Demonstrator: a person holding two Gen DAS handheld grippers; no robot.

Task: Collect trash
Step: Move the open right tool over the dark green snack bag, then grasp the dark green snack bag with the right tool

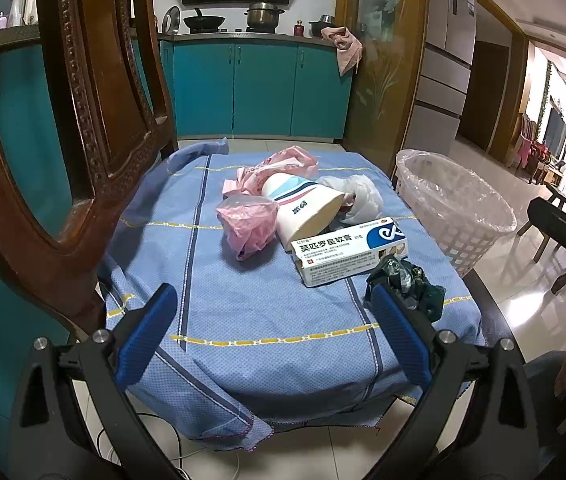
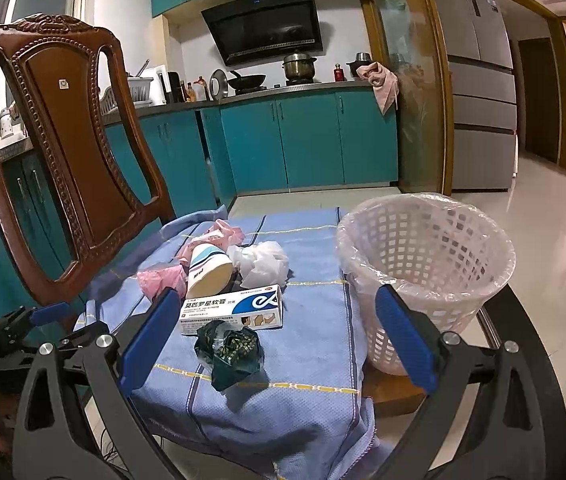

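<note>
Trash lies on a blue cloth [image 1: 267, 312] [image 2: 307, 360]: a white and blue ointment box [image 1: 349, 250] [image 2: 232, 309], a paper cup on its side [image 1: 303, 208] [image 2: 208, 272], a pink bag [image 1: 248, 224] [image 2: 161, 280], a white crumpled bag [image 1: 357, 196] [image 2: 261, 264] and a dark green wrapper [image 1: 411, 280] [image 2: 229, 354]. A white lined basket [image 1: 453, 208] [image 2: 427, 264] stands at the right. My left gripper [image 1: 273, 300] is open and empty near the cloth's front. My right gripper [image 2: 277, 304] is open and empty, with the green wrapper and box between its fingers' lines.
A carved wooden chair [image 1: 83, 120] [image 2: 63, 152] stands close at the left. Teal kitchen cabinets [image 1: 251, 88] [image 2: 303, 140] with pots on the stove are behind. A fridge [image 2: 479, 80] and shiny floor lie to the right.
</note>
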